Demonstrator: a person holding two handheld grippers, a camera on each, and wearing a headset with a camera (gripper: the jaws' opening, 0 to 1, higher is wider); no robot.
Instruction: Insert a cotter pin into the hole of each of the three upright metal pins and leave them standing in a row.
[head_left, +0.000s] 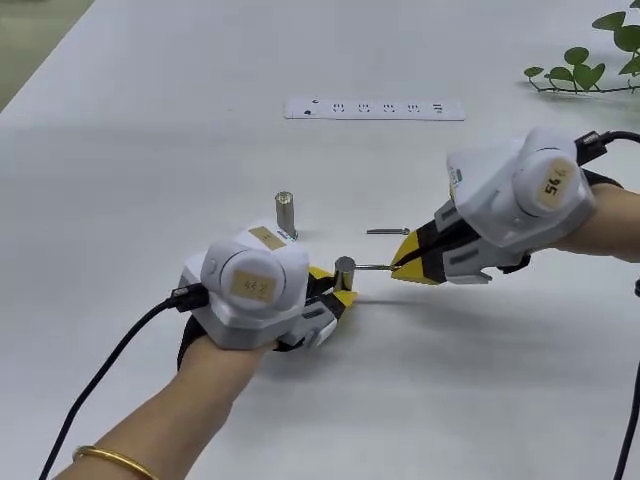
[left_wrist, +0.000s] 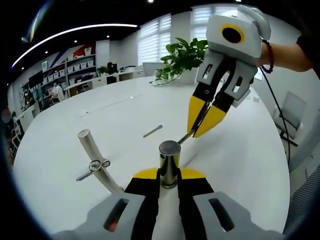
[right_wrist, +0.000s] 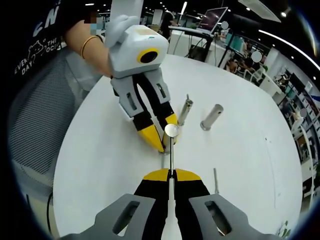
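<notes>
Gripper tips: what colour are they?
Yellow tips on black fingers, clearest in the left gripper view.

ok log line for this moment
left tongs shut on metal pin | right tongs shut on cotter pin, tip at pin | spare cotter pin on table

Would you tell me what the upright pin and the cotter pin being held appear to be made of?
The upright pin is likely steel or a similar metal, polished: its silver side shows bright reflections. The cotter pin seems to be thin metal wire, dull grey with a faint glint; the alloy can't be told.
</notes>
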